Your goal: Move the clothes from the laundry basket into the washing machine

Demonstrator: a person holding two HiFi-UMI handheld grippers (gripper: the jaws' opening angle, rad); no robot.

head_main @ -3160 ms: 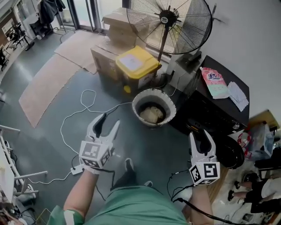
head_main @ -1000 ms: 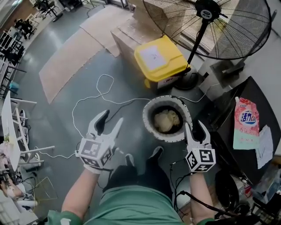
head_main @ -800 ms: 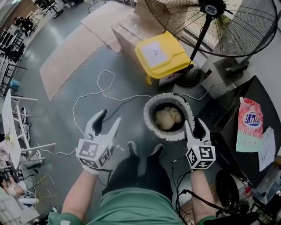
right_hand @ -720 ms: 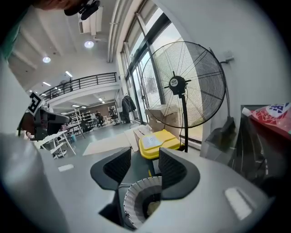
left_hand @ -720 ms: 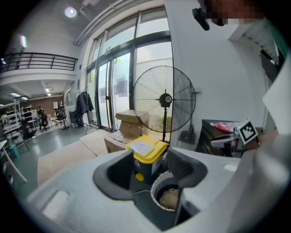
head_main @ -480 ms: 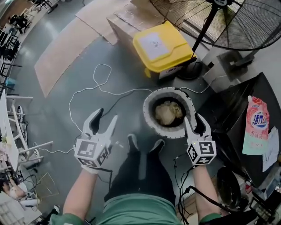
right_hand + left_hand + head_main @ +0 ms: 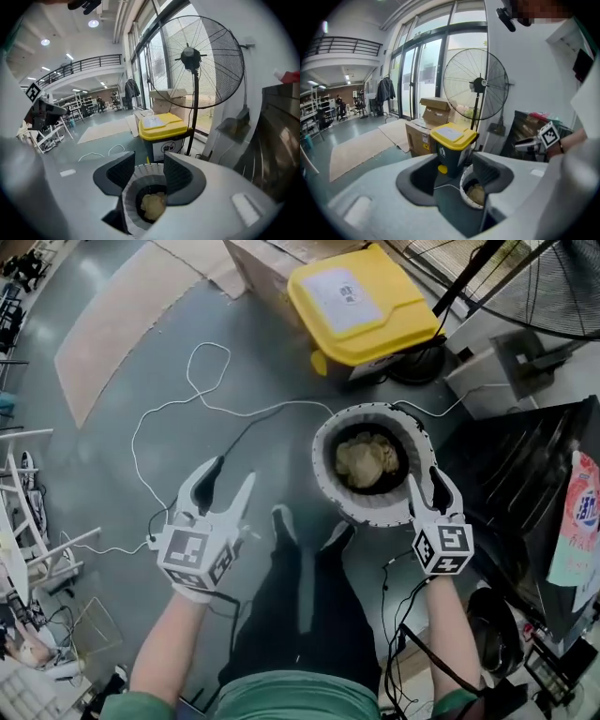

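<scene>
Fan and dark appliance are cut off at the frame edges, and the right gripper hides part of the near rim of the laundry basket. The basket — white, round, perforated — stands on the floor before a yellow-lidded bin, with bare floor to its left. Inside lie the clothes, a crumpled beige bundle. The left gripper is over the floor. Both grippers' jaws are apart, gripping nothing.

Head view downward, all share basket
</scene>
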